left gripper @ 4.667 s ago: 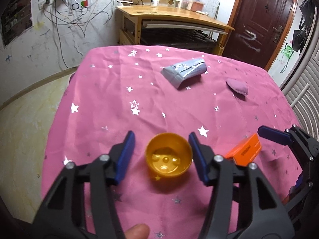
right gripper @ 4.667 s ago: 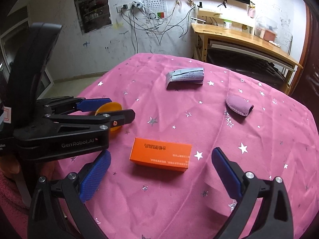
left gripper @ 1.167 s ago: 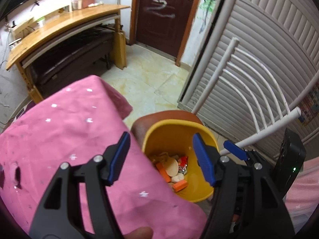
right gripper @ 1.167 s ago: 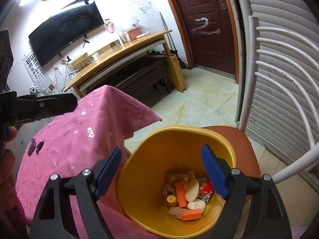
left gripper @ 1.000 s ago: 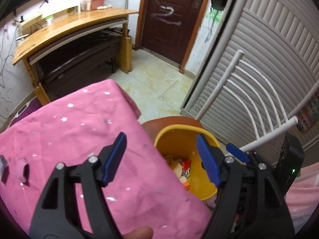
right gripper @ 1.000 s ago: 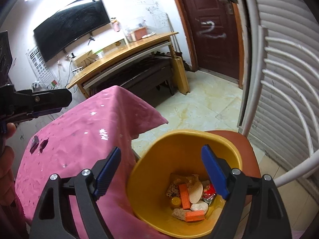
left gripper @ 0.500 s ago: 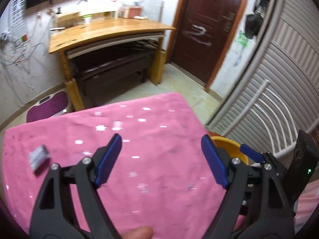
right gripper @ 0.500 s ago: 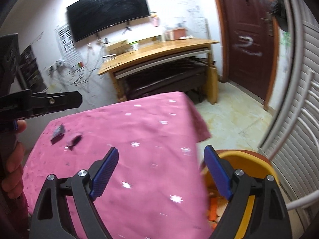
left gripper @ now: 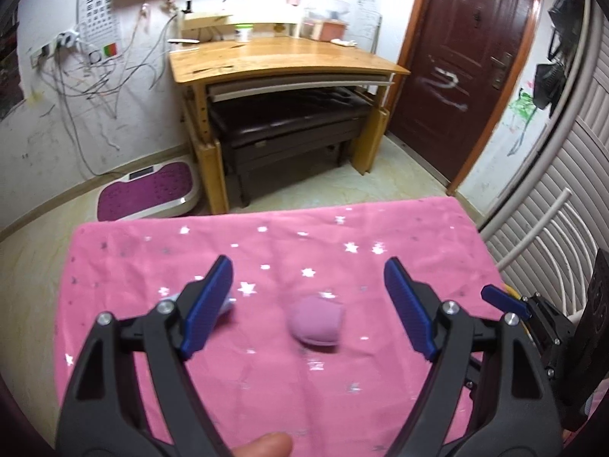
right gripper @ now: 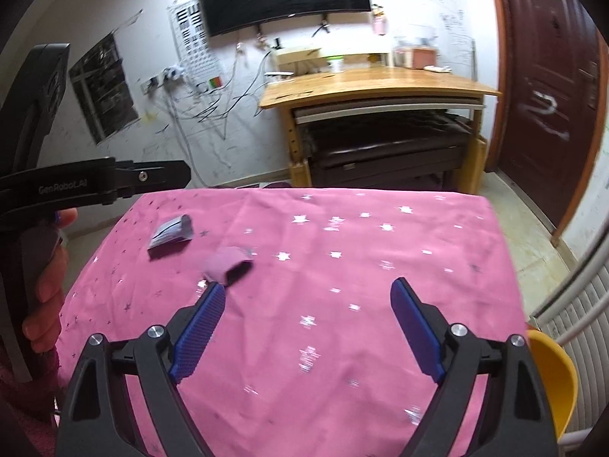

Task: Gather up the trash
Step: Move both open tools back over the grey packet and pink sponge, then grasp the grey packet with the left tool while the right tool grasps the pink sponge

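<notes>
A: Here, both grippers hang over the pink-clothed desk (right gripper: 380, 251). What remains as trash?

B: A mauve pouch (left gripper: 315, 323) at the centre of the left view, and a grey packet (right gripper: 171, 233) at ten o'clock of it in the right view. The yellow bin (right gripper: 552, 377) sits off the desk's edge at four o'clock.

A: State of the fingers?

B: Left gripper (left gripper: 308, 304): released, spread wide, the pouch lying between but untouched. Right gripper (right gripper: 306, 327): released, nothing between.

A: Likely fault?

B: Both views are blurred. A descent at this pace probably shoves the soft pouch aside or pinches the cloth with it.

A: Pose?

B: Both point obliquely down at the desk, the left one visible at nine o'clock of the right view.
</notes>
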`<state>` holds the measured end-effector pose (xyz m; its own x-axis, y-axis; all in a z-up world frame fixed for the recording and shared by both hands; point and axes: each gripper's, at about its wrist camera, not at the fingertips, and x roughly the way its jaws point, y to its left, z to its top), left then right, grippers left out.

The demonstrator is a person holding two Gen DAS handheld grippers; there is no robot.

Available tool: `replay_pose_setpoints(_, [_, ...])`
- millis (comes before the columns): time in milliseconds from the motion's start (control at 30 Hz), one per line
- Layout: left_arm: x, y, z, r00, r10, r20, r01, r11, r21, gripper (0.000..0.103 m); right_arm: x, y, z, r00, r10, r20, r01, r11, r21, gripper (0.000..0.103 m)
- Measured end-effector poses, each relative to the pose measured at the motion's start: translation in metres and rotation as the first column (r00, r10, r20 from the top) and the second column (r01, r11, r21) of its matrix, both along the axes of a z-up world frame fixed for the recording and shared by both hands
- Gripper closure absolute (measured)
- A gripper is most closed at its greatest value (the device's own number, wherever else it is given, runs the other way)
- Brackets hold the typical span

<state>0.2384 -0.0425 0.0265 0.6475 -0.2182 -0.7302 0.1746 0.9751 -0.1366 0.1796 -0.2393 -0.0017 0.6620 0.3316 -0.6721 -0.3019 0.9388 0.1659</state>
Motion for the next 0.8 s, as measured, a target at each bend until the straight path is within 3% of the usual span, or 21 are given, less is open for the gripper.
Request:
replay_pose_setpoints(433, [0.028,0.064,-0.045,0.994,0.078,-0.078,-0.074,0.995,0.060,0.025,0.028,0.084,-0.017,0.985,0.164,-0.050,-0.167,0.984,-0.061,0.019])
replay_pose_setpoints(800, [0.037,0.074,-0.082,0.989,-0.017,-0.145,0.029,0.997,0.078,0.025,0.055,0.121,-0.041,0.974,0.200,-0.109,-0.212,0.971,-0.112,0.019])
